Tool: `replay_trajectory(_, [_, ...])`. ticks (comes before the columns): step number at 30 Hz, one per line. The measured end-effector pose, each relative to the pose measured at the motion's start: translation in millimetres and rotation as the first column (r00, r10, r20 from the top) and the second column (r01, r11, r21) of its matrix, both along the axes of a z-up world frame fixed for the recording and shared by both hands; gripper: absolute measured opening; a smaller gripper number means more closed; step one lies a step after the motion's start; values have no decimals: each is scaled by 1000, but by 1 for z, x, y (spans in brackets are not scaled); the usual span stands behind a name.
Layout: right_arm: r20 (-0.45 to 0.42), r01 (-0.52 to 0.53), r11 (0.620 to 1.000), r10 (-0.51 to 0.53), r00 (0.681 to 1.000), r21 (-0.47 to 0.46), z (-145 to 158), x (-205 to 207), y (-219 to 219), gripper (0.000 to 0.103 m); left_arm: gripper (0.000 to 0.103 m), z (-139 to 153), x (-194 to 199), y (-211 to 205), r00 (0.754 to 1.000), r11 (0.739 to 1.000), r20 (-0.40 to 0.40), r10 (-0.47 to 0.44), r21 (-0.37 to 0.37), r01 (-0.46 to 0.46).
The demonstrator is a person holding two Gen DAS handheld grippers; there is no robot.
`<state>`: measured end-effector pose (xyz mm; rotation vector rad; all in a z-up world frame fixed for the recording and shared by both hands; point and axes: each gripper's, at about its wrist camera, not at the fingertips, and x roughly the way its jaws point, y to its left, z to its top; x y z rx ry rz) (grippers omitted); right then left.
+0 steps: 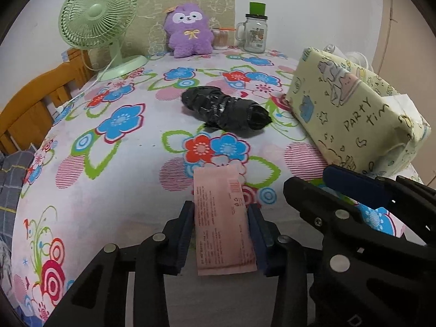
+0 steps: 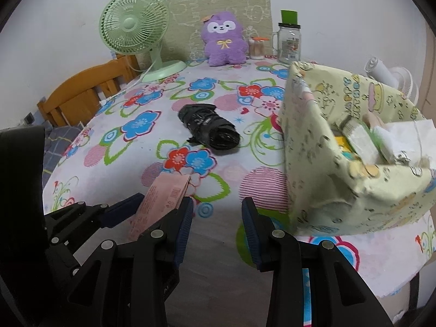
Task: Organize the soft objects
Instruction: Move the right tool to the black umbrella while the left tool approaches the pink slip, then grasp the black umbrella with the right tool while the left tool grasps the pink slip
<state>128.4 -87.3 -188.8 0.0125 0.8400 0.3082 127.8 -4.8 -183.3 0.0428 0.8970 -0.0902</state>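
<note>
A flat pink packet (image 1: 223,218), rectangular and printed with fine rows of text and a small barcode-like mark, is gripped between the two blue pads of the left claw (image 1: 222,231) at the near edge of the worktop (image 1: 130,163). Its far end is seen reaching out over the flowered cloth. From the right wrist view the same packet (image 2: 160,204) appears at the left, tilted, held in the left claw (image 2: 141,212). The right claw (image 2: 218,234) is held open with nothing between its pads, just beside the left one.

A dark, crumpled black bundle (image 1: 226,109), glossy like plastic film and wound into a rough roll, is lying in the middle of the worktop. A pale yellow fabric box (image 2: 340,147) printed with cartoon figures is set at the right, with folded items visible inside. Against the far wall a purple plush toy (image 1: 189,31), a green fan (image 1: 99,19) and a glass jar (image 1: 254,32) are placed.
</note>
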Motion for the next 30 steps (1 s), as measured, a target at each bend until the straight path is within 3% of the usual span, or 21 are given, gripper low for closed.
replay_trajectory(15, [-23,-51,999,51,998,-8,10,37,31,42,40,15,21,32,999,999,10,49,9,-49])
replay_trajectory(20, [-10,-32,999,32,999,-19,15,51,34,60,40,21,34,37,999,999,10,53,9,-54])
replay_trajectory(30, [0,-12,999,12,1000,-40,17,79,41,74,40,25,59,46,998,998,13,60,4,-60])
